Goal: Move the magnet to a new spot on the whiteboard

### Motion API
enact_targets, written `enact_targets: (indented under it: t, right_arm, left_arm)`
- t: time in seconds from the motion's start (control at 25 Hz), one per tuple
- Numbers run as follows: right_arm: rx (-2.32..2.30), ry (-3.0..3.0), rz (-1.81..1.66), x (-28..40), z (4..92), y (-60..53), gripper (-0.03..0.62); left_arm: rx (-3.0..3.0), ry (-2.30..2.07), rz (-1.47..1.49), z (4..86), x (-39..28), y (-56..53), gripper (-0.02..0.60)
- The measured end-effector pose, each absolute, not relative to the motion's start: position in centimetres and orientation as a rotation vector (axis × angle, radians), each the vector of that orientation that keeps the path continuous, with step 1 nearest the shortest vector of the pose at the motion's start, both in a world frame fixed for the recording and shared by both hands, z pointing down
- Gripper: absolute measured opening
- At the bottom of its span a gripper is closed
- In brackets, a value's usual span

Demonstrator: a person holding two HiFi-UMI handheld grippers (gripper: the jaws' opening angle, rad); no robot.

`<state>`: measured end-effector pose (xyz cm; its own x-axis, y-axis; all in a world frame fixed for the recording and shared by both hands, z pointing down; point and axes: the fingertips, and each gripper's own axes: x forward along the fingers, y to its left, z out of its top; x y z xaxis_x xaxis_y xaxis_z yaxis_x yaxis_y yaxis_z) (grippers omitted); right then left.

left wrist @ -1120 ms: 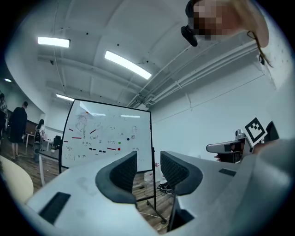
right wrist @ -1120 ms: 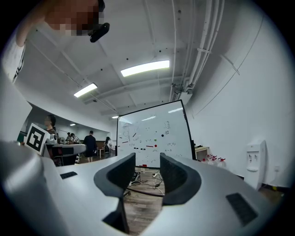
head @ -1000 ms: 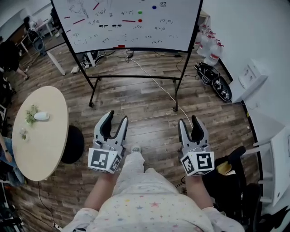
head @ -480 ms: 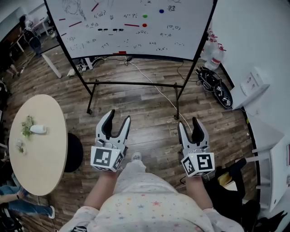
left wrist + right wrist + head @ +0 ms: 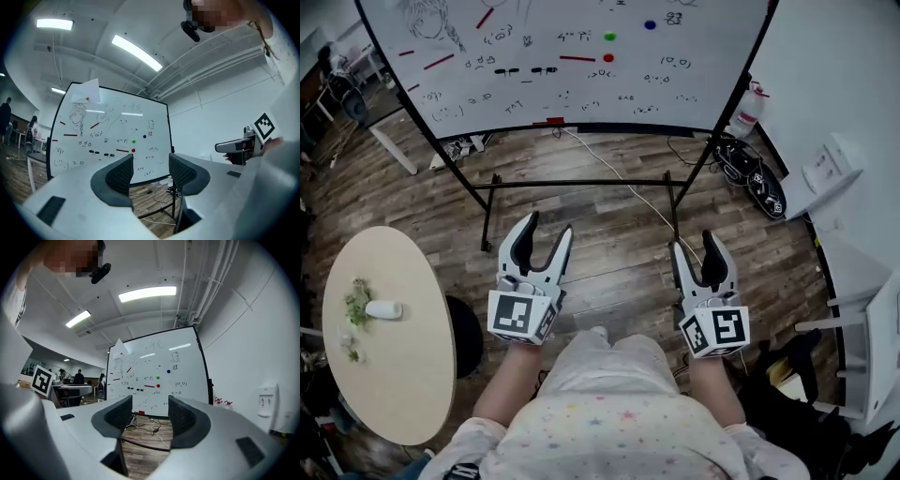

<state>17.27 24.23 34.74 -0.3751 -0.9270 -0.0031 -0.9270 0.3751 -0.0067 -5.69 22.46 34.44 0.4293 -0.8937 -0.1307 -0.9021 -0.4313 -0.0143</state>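
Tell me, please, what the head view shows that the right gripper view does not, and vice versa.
Only the head view shows the round table. Only the right gripper view shows the ceiling lights. Both show the whiteboard, its red magnet, green magnet and blue magnet, and the right gripper, jaws apart and empty.

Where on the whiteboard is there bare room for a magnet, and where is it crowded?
Bare: the right-hand strip of the whiteboard, right of the blue magnet and the scribbles. Crowded: the middle, round the green magnet, red magnet and red strip, and the upper left by the drawing.
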Motion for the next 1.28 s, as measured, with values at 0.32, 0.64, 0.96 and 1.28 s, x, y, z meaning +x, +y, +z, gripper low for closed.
enact_targets:
  t: [0.32,0.64,0.96,1.28]
  right_arm:
    - [-1.768,2.643,-0.005,15.1,35.3,18.8,0.222]
    - [-1.711,2.692,-0.034,13.4,36.3,10.6,0.222]
    - [-1.64,2.694,0.011,14.1,34.8,-1.1,0.222]
    - [-1.613,2.693,0.038,12.4,33.8,-9.7,0.222]
  left_arm:
    - [-2.594,1.643,0.153,35.3,-7.8,17.4,0.216]
    - [-2.569,1.695,0.132,36.3,-8.9,10.4,0.216]
    - [-2.534,1.742,0.127,35.6,-8.9,-0.4,0.216]
    - [-2.491,1.773,0.121,34.8,-10.6,-8.6,0.216]
